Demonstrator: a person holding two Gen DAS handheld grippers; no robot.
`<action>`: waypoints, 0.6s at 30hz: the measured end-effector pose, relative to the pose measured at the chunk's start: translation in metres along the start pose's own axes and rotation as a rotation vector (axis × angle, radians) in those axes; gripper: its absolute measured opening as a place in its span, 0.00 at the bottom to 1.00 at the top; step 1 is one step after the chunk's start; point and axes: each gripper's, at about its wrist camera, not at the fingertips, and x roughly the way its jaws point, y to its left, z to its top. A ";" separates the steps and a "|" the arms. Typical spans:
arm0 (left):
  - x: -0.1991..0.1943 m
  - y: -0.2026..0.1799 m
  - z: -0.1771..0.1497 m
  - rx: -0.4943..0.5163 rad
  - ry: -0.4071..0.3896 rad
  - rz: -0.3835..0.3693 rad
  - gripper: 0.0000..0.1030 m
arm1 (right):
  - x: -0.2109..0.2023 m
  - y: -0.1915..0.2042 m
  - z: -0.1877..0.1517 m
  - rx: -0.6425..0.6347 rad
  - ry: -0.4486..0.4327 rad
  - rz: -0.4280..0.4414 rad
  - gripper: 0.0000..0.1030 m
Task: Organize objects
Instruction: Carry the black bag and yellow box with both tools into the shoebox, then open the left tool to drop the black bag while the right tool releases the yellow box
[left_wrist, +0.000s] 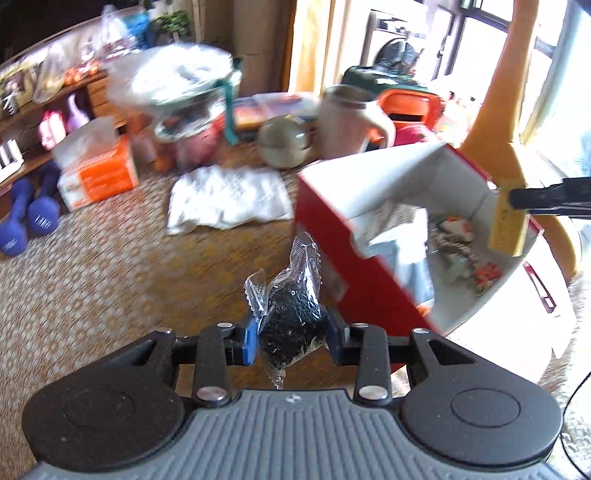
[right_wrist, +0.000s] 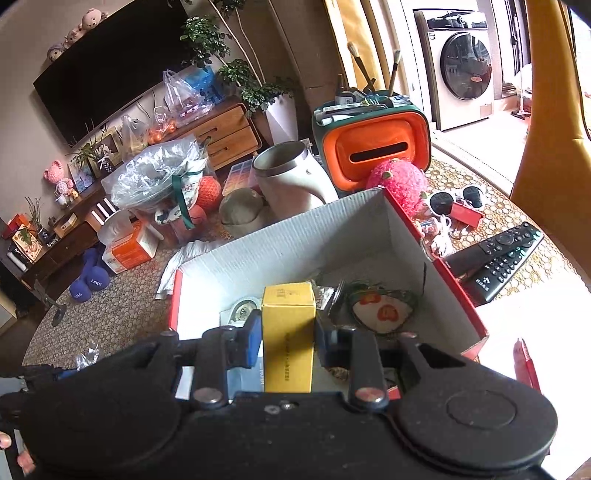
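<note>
Beside the red box (left_wrist: 332, 236) above the tabletop (left_wrist: 110, 258), a light, crinkly, slippery bag of small black pieces (left_wrist: 291, 317) is held pinched at mid-body by the left gripper (left_wrist: 291, 338), while a stiff yellow carton (right_wrist: 289, 332) is clamped over the box by the right gripper (right_wrist: 289, 341).

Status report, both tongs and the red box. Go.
Left tongs shut on clear bag of black bits, short of the box. Right tongs shut on yellow carton, over open red box. Box already part-filled. Nothing blocking.
</note>
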 end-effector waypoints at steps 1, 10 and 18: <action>0.001 -0.009 0.005 0.014 -0.001 -0.011 0.35 | 0.000 -0.003 0.001 0.000 -0.001 -0.005 0.27; 0.022 -0.089 0.044 0.131 -0.011 -0.091 0.35 | 0.006 -0.036 0.008 0.013 -0.005 -0.062 0.27; 0.068 -0.138 0.054 0.192 0.064 -0.113 0.35 | 0.024 -0.050 0.008 -0.011 0.014 -0.113 0.27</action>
